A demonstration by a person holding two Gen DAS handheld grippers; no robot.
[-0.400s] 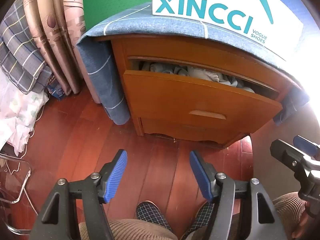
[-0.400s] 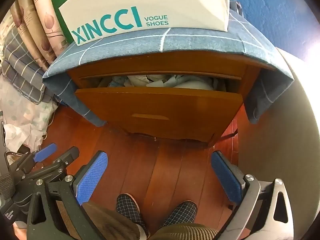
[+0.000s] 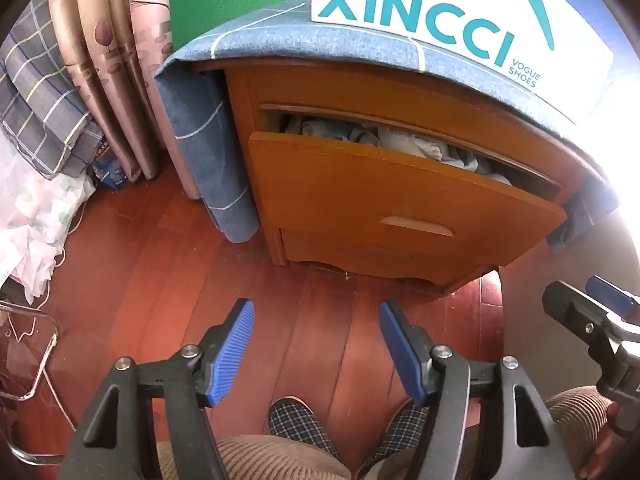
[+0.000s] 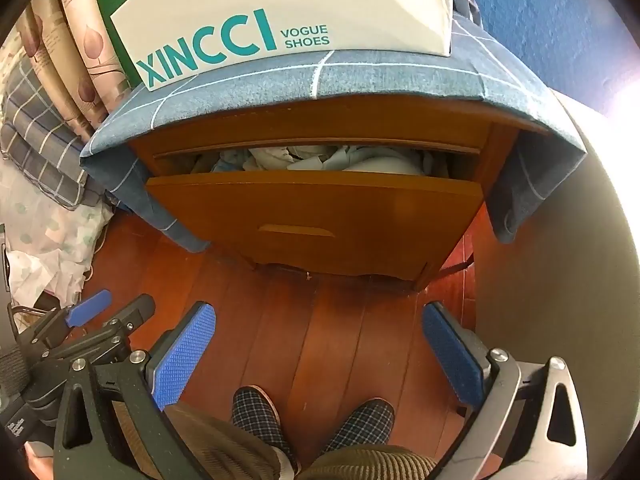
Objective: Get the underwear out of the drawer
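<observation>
Since the earlier frame almost nothing is shifting: both views are framing the wooden nightstand (image 3: 400, 200) as before, and the drawer (image 4: 316, 216) is sitting pulled partly out just as it was. The left gripper (image 3: 316, 350) is hanging at the bottom centre of its view with its blue pads apart over bare red floorboards (image 3: 320, 320), nothing between them. The right gripper (image 4: 320, 354) is spreading its pads wider still, also empty, low in its own frame. The underwear (image 4: 320, 158), a heap of pale blue and white cloth, is lying inside the open drawer in the middle of both pictures, well apart from either claw. The left view is catching the right gripper's tip at its right edge; the right view is catching the left gripper at its lower left. Only the right view is showing the blue wall (image 4: 540, 12) at upper right. A XINCCI shoe box (image 3: 460, 28) is resting on the blue checked cloth (image 4: 320, 76) covering the nightstand's top. Plaid slippers (image 4: 256, 412) are showing at the bottom.
</observation>
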